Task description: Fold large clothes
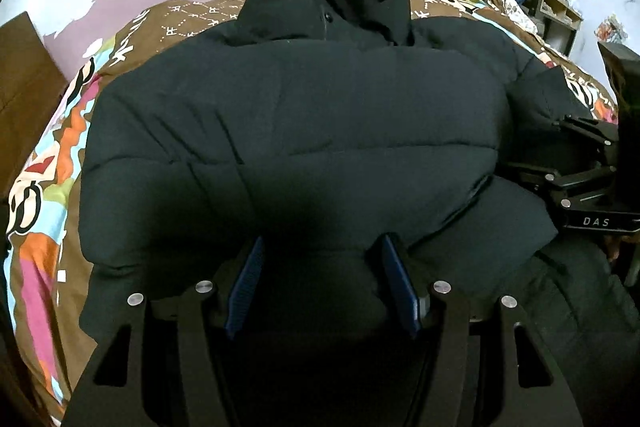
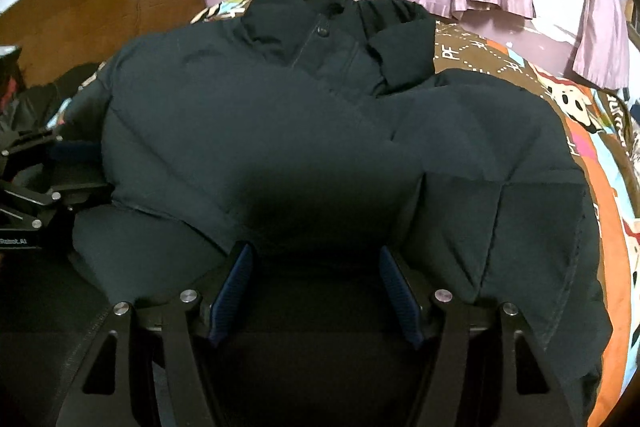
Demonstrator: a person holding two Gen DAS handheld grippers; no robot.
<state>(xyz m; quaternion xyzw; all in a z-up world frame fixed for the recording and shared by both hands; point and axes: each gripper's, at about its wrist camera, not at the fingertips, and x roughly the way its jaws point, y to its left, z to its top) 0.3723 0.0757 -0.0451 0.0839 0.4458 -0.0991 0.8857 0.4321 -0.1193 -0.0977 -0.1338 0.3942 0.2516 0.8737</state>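
We find the left gripper (image 1: 322,283) and right gripper (image 2: 316,293) both with fingers spread, the near hem of the dark puffer jacket (image 1: 296,131) bulging between them; whether they touch it we cannot tell. It looks bulky, soft and springy: we would pinch a quilted seam deeply. It lies ahead of the fingers on the bed (image 1: 44,227), collar farthest. Both grippers sit low, level, side by side.

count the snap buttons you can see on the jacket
1. A single dark snap button sits on the front placket just below the collar of the black puffer jacket, at its far end. Others may be hidden under the folded sleeves.
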